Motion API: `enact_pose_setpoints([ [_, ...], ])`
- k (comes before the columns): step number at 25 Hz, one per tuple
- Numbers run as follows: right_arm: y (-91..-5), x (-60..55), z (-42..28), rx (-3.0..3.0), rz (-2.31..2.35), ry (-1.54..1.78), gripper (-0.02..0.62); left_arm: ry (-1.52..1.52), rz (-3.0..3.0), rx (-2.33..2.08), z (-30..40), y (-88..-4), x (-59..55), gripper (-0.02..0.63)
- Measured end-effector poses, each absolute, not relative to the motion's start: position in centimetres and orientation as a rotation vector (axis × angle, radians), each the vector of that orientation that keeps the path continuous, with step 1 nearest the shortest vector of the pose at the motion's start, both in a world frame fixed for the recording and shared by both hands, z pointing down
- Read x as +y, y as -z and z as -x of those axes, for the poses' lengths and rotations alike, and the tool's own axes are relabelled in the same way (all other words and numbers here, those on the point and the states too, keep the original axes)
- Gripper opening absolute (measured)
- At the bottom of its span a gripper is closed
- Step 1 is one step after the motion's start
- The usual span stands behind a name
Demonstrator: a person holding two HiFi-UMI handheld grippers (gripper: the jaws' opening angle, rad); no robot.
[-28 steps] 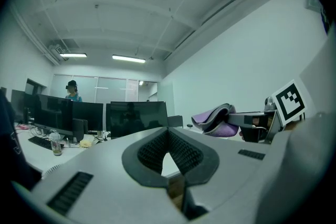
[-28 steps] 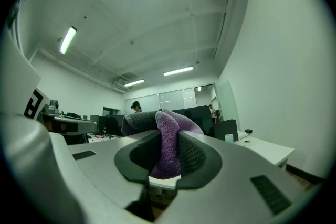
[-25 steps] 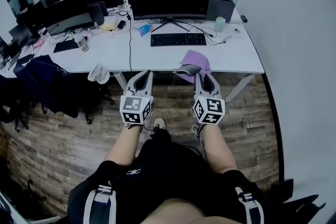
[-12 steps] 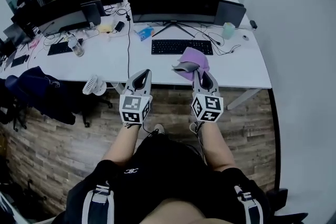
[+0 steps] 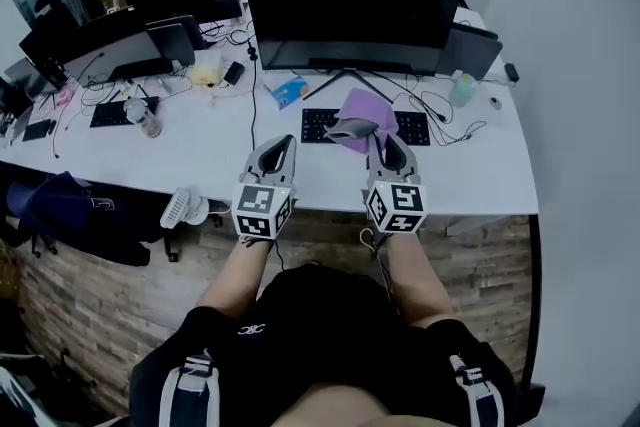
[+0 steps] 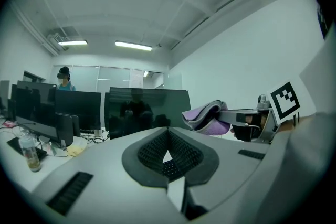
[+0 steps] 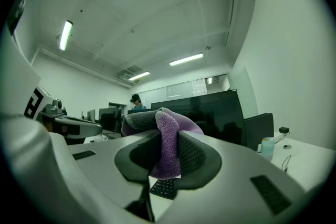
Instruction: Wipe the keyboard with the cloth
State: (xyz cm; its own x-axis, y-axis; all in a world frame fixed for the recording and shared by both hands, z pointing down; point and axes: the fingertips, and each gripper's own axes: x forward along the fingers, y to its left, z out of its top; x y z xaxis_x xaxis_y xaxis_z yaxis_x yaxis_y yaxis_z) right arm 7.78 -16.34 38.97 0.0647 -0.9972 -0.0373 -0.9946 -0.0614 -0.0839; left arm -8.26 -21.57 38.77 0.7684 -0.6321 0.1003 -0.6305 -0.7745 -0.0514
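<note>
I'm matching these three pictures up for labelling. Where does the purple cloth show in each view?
Head view: the cloth is just right of centre, below the big dark monitor.
Left gripper view: cloth right of centre, at mid-height.
Right gripper view: cloth at centre, clamped between the jaws.
Shared landmark: the monitor shows in all three.

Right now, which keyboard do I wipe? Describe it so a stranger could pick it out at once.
On the long white desk, find the widest dark monitor. The black keyboard lies just in front of its stand, partly hidden by the purple cloth held in the right gripper. The other keyboard lies far to the left, beside a clear bottle.
</note>
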Motion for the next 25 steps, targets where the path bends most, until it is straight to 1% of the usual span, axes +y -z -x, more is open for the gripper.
enact_pose_setpoints([
  [7,-41.4,-24.8,-11.0,2.183,2.176,0.134,0.094,0.226,2.908,1.167,5.4,-39.6,-28.4,0.011],
  [10,-42.6,-28.2,-11.4,2.277,2.128,0.163,0.095,0.233,2.865,1.254,4.9,-39.5,-30.1,0.011],
  [16,-45.6,-33.8,-10.4,2.458,2.046,0.181,0.095,0.253,2.824,1.451,6.0,-40.7,-32.8,0.011],
  [25,-52.7,-39.6,-8.3,2.709,2.016,0.203,0.092,0.279,2.724,1.682,9.1,-41.8,-32.7,0.011],
])
